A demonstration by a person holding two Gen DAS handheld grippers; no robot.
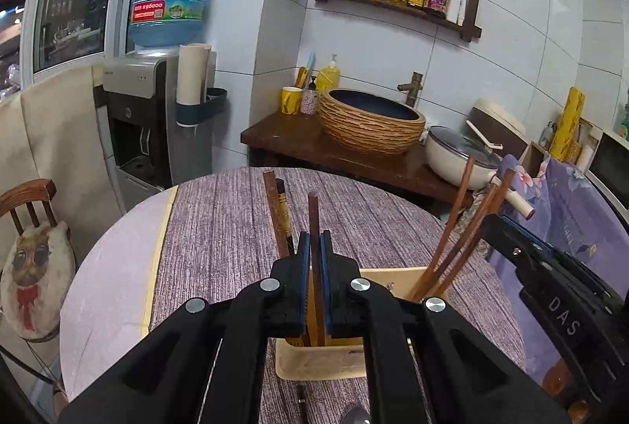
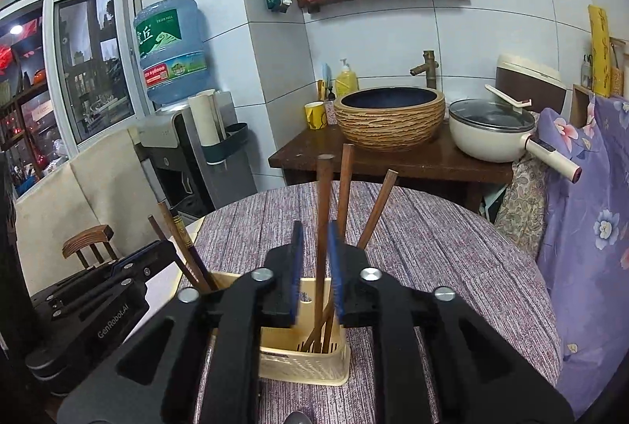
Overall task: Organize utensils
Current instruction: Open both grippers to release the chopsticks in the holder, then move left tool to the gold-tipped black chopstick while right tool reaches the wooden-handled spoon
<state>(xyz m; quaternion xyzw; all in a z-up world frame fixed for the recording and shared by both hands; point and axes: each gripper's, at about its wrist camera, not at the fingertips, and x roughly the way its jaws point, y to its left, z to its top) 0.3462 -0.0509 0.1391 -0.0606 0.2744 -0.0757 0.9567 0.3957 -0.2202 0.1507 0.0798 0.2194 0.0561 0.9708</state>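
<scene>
A beige slotted utensil basket (image 1: 314,365) (image 2: 314,365) stands on the round table with its purple cloth (image 1: 220,227). My left gripper (image 1: 313,239) is shut on a brown chopstick (image 1: 313,211) that stands upright in the basket's left part. Two darker chopsticks (image 1: 277,211) lean just behind it. My right gripper (image 2: 316,231) is open over the basket's right part. A brown chopstick (image 2: 324,196) stands between its blue pads, with a gap on the left side. Two more chopsticks (image 2: 346,188) lean beside it in the same compartment.
A spoon bowl (image 1: 355,416) and a thin dark stick (image 1: 302,400) lie on the cloth in front of the basket. Behind the table are a wooden counter (image 2: 393,164) with a basin and a white pot (image 2: 487,133), a water dispenser (image 1: 141,117), and a chair (image 1: 27,200) at left.
</scene>
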